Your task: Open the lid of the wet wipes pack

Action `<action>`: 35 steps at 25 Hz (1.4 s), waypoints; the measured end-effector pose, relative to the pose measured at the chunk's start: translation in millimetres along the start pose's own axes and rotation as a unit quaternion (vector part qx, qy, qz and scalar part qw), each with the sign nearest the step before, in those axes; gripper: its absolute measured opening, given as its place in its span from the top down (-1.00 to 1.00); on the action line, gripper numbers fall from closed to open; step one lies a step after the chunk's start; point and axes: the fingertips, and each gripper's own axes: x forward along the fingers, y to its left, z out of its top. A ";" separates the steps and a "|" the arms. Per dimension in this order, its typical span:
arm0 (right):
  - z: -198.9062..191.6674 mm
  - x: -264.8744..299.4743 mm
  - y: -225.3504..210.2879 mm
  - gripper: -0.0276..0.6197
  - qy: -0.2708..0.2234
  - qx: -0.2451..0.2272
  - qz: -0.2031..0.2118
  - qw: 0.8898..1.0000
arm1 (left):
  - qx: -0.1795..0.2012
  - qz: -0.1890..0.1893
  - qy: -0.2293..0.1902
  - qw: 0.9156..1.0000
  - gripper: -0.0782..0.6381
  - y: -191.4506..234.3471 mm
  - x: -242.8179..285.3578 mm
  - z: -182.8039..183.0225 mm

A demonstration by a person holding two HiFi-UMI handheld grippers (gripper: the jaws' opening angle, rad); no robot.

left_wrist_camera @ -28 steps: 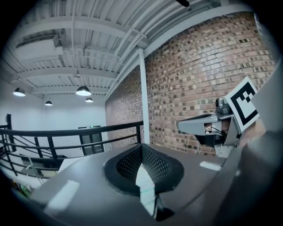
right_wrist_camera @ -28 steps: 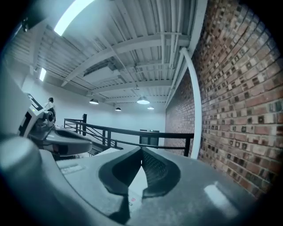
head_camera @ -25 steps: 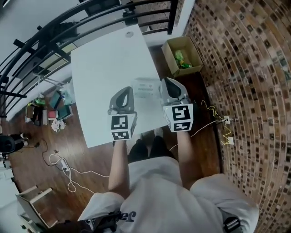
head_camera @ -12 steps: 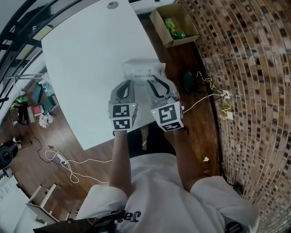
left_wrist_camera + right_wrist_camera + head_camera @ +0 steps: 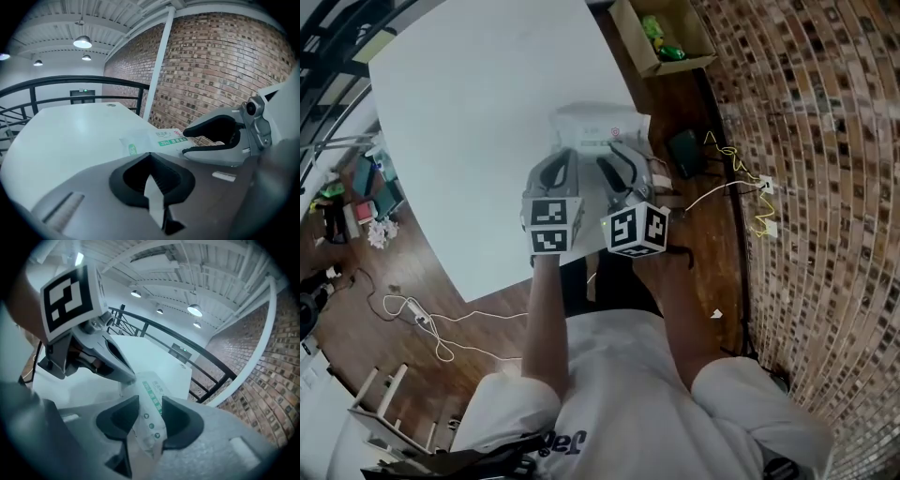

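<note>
Head view: wet wipes pack [image 5: 595, 131] flat on white table [image 5: 478, 103] near right edge, long axis left-right – just ahead of left gripper [image 5: 566, 157], right gripper [image 5: 617, 157].
Left gripper view: jaws together, empty.
Right gripper view: jaws opening – pack's end between, long axis running away.

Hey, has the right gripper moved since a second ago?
Yes. Against the wet wipes pack, the right gripper has shifted left, from its right end to its near edge; its jaws are opening around the pack.
</note>
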 end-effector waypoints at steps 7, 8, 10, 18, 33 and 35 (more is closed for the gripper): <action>0.5 12.4 2.8 0.64 0.030 -0.027 0.007 0.999 | 0.001 -0.001 0.001 1.000 0.74 2.0 0.2 0.1; 4.1 9.2 2.3 0.70 0.026 -0.026 0.006 0.999 | 0.000 -0.002 0.003 1.000 0.74 2.0 0.2 -0.2; 14.0 -0.7 -5.6 0.81 0.014 -0.014 -0.004 1.000 | -0.003 -0.005 0.010 1.000 0.74 1.3 0.2 -1.7; 47.1 18.2 -78.0 0.87 0.014 0.013 0.012 1.000 | -0.014 -0.010 0.026 1.000 0.73 0.3 0.6 -2.1; 3.1 112.1 -64.1 0.94 0.120 0.086 0.274 0.950 | -0.034 -0.008 0.019 0.999 0.74 -3.8 -5.5 -5.1; 0.4 118.1 -55.6 0.94 0.136 0.080 0.283 0.946 | -0.034 -0.009 0.020 0.999 0.74 -4.7 -5.2 -5.9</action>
